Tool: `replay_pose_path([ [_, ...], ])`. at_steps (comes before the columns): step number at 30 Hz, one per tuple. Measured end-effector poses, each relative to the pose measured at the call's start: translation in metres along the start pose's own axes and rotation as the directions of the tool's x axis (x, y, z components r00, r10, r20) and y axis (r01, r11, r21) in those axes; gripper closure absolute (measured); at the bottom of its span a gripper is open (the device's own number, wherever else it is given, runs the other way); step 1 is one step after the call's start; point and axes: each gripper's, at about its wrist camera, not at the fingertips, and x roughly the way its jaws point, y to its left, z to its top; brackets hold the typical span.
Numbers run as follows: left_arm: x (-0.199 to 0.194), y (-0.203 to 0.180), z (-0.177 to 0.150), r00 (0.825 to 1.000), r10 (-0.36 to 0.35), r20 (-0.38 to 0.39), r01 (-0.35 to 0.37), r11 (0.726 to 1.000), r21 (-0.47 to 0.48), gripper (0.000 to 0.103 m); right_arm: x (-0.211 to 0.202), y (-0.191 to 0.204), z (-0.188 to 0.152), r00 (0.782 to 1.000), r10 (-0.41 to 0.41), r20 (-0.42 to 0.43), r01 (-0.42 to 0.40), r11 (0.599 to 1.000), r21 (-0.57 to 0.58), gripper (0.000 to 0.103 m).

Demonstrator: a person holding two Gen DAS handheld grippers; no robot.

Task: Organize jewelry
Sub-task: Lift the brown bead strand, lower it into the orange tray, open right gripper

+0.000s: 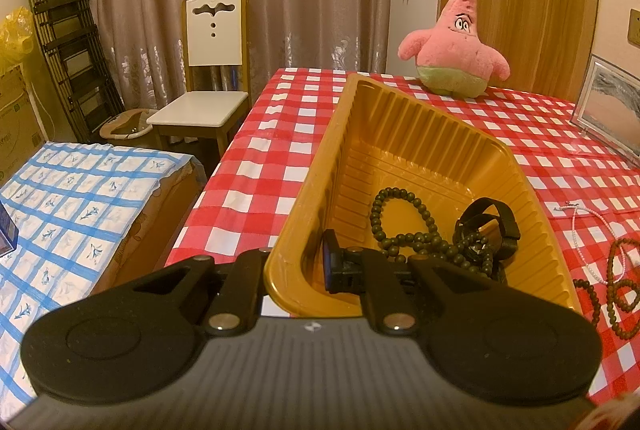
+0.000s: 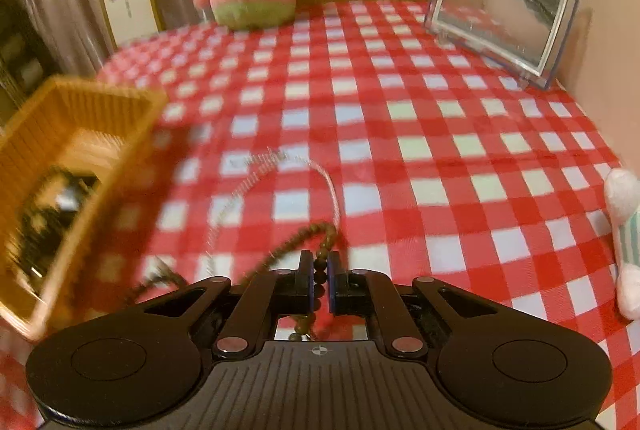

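Note:
A gold plastic tray [image 1: 400, 133] stands on the red checked tablecloth. In it lie a dark bead bracelet [image 1: 400, 226] and a black watch [image 1: 488, 230]. My left gripper [image 1: 298, 270] is shut on the tray's near left wall; one finger is inside, the other outside. My right gripper [image 2: 320, 278] is shut on a brown bead necklace [image 2: 316, 234] that trails left over the cloth. A thin white bead necklace [image 2: 280, 169] lies on the cloth beyond it. The tray [image 2: 72, 165] shows blurred at the left of the right wrist view. Brown beads [image 1: 616, 290] also lie right of the tray.
A pink star plush [image 1: 456, 49] stands at the table's far edge. A clear picture frame [image 2: 504, 5] stands at the far right. A white soft toy [image 2: 628, 230] lies at the right edge. A white chair [image 1: 208, 69] and a blue checked surface [image 1: 64, 213] are left of the table.

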Motion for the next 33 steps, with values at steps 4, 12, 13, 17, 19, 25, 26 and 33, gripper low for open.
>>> replay_pose_path([
  [4,0.0,0.0,0.0,1.0,0.0,0.0,0.0,1.0,-0.001,0.093,-0.027,0.0,0.016,0.994,0.087,0.066,-0.089,0.996,0.025,0.097],
  [12,-0.001,0.0,0.0,1.0,-0.001,0.001,0.001,1.0,0.0,0.093,-0.075,0.004,0.043,0.97,0.199,0.142,-0.204,0.979,0.026,0.097],
  [13,-0.002,0.0,-0.001,1.0,-0.001,0.001,0.001,1.0,0.001,0.093,-0.081,0.005,0.046,0.966,0.211,0.147,-0.217,0.976,0.026,0.097],
  [17,-0.001,-0.003,-0.002,1.0,-0.002,0.001,0.002,1.0,0.003,0.093,-0.103,0.01,0.057,0.953,0.248,0.176,-0.255,0.967,0.014,0.097],
  [19,-0.001,-0.004,-0.002,1.0,-0.002,0.002,0.002,1.0,0.004,0.093,-0.114,0.012,0.061,0.946,0.263,0.19,-0.268,0.963,0.004,0.097],
  [25,-0.001,-0.003,-0.002,1.0,-0.002,0.002,0.002,1.0,0.003,0.093,-0.14,0.015,0.073,0.929,0.3,0.218,-0.304,0.953,-0.017,0.097],
  [26,-0.002,-0.004,-0.002,1.0,-0.002,0.002,0.002,1.0,0.004,0.093,-0.144,0.016,0.074,0.926,0.305,0.222,-0.308,0.951,-0.023,0.097],
  [33,0.0,-0.006,-0.001,1.0,-0.003,0.002,0.003,1.0,0.004,0.093,-0.159,0.031,0.085,0.9,0.362,0.241,-0.358,0.932,-0.062,0.097],
])
